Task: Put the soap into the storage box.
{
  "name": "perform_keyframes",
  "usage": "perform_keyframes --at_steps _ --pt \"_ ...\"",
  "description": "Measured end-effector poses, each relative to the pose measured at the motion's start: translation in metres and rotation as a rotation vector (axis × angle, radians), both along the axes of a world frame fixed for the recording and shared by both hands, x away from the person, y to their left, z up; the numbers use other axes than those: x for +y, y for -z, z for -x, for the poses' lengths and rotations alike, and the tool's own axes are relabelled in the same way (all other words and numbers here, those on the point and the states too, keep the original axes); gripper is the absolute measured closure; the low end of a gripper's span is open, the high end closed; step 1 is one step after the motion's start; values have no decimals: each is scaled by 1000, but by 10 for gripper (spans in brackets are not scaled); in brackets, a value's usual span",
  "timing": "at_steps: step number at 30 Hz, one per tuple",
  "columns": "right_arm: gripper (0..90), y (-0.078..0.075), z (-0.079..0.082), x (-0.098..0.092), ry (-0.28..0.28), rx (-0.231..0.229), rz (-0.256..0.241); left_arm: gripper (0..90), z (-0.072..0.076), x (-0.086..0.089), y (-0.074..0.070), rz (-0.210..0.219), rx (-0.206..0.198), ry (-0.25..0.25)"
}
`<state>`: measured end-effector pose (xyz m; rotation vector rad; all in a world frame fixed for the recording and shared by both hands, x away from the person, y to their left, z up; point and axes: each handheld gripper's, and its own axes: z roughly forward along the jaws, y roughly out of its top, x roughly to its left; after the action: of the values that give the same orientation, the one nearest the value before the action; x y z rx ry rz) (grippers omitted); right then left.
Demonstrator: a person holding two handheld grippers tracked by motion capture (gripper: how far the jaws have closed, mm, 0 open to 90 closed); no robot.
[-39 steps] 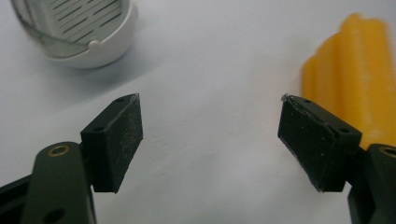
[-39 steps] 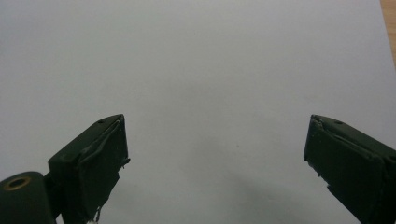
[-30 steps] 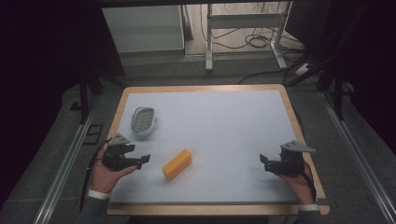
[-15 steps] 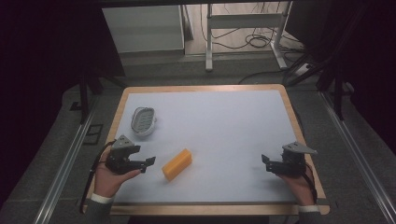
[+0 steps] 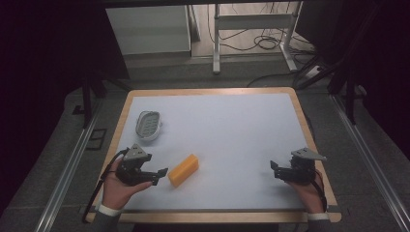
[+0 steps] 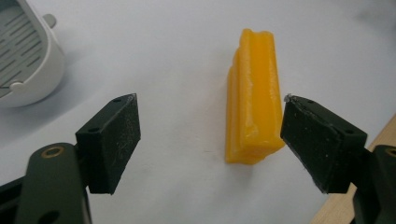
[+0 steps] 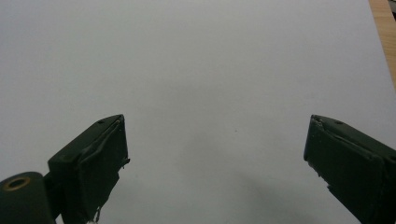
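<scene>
A yellow-orange ridged block (image 5: pixel 183 169) lies on the white table top (image 5: pixel 227 130), left of the middle. My left gripper (image 5: pixel 157 175) is open and sits just left of the block, jaws pointing at it. In the left gripper view the block (image 6: pixel 252 95) lies ahead, closer to the right jaw, touching neither; that gripper (image 6: pixel 210 144) holds nothing. A white slotted dish (image 5: pixel 147 124) stands beyond the left hand, and its rim (image 6: pixel 28 60) shows at upper left. My right gripper (image 5: pixel 275 170) is open near the right front edge, over bare table (image 7: pixel 215 93).
The table has a wooden border (image 5: pixel 309 130). Dark floor rails (image 5: pixel 67 164) run along both sides. A white cabinet (image 5: pixel 147 29), a metal stand (image 5: pixel 251 21) and cables lie beyond the far edge.
The left gripper has slid slightly toward the near edge, still beside the block. The right gripper has also drifted a little nearer the front edge. Block and dish have not moved.
</scene>
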<state>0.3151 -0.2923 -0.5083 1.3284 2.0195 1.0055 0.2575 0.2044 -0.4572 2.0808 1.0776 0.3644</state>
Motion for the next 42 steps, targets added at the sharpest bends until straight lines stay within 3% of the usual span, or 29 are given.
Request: perform_keyframes --at_steps 8,12,18,25,31,42 --pt "61 0 1 0 0 -1 0 196 0 -16 0 -28 10 32" --pt "61 0 2 -1 2 -3 -1 196 0 -31 0 -28 11 75" --pt "61 0 3 -2 2 -1 0 197 -5 -40 3 -45 32 82" --pt "61 1 2 -2 7 2 0 209 -16 -45 8 -55 83 71" --pt "61 3 3 -1 8 5 2 249 -25 -53 14 -90 110 70" --pt "61 5 2 -2 12 13 6 347 -42 -72 30 -147 216 86"
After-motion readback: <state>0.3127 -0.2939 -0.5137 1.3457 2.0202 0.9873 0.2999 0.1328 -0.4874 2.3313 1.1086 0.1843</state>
